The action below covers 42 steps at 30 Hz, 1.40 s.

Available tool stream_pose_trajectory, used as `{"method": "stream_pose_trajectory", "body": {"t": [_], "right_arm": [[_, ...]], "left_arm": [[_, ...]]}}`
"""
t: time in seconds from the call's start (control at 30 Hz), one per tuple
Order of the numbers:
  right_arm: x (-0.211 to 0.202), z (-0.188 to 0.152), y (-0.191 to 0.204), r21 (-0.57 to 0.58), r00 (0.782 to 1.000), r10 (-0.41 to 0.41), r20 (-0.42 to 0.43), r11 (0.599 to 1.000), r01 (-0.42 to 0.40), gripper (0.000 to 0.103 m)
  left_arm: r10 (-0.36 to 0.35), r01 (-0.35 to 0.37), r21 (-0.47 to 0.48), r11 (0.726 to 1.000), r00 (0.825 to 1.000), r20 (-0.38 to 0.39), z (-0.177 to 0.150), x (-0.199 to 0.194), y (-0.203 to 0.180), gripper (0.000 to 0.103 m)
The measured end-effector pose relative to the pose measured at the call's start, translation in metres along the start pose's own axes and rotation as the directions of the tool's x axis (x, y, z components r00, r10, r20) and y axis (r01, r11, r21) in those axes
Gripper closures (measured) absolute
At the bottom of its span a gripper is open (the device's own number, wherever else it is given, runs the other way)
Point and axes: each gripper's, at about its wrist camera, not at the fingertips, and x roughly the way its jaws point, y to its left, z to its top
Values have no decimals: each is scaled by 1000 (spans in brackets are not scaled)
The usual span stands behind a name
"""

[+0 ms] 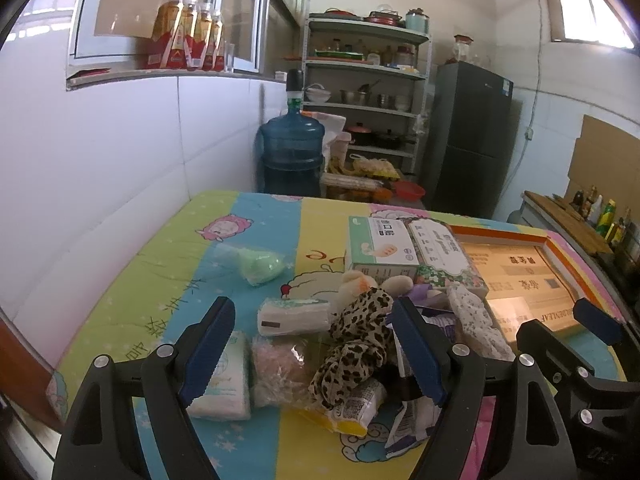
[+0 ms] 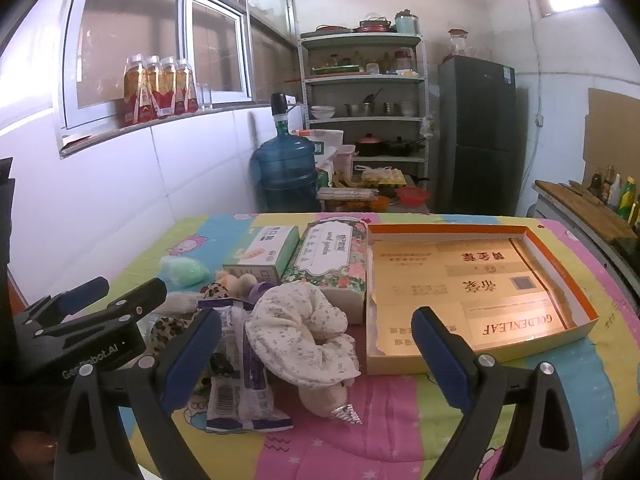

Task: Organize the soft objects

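Observation:
A heap of soft things lies on the colourful quilt [image 1: 168, 288]. It holds a leopard-print cloth [image 1: 356, 344], a pink crinkly packet [image 1: 276, 368], a white tissue pack [image 1: 224, 376], a wrapped white roll [image 1: 292, 314] and a plush toy [image 1: 360, 280]. My left gripper [image 1: 312, 352] stands open over the heap, the leopard cloth and pink packet between its fingers, untouched. My right gripper [image 2: 316, 360] is open around a white flowered cloth [image 2: 300, 332], beside a purple packet [image 2: 240, 368]. An open cardboard box lid [image 2: 460, 280] lies to the right.
A green soft lump in clear wrap [image 1: 262, 266] sits apart at the left. Two tissue boxes [image 2: 264, 256] [image 2: 332, 264] stand behind the heap. Beyond the quilt are a blue water jug [image 1: 292, 148], metal shelves [image 1: 364, 92] and a dark fridge [image 1: 468, 136].

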Motion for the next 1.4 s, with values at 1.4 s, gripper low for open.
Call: {"method": "stream_pose_trajectory", "body": {"t": [1.4], "right_arm": [[10, -6, 0, 17, 997, 55, -58, 998, -55, 11]], "left_arm": [[-6, 6, -6, 1000, 1000, -17, -5, 7, 3, 21]]}}
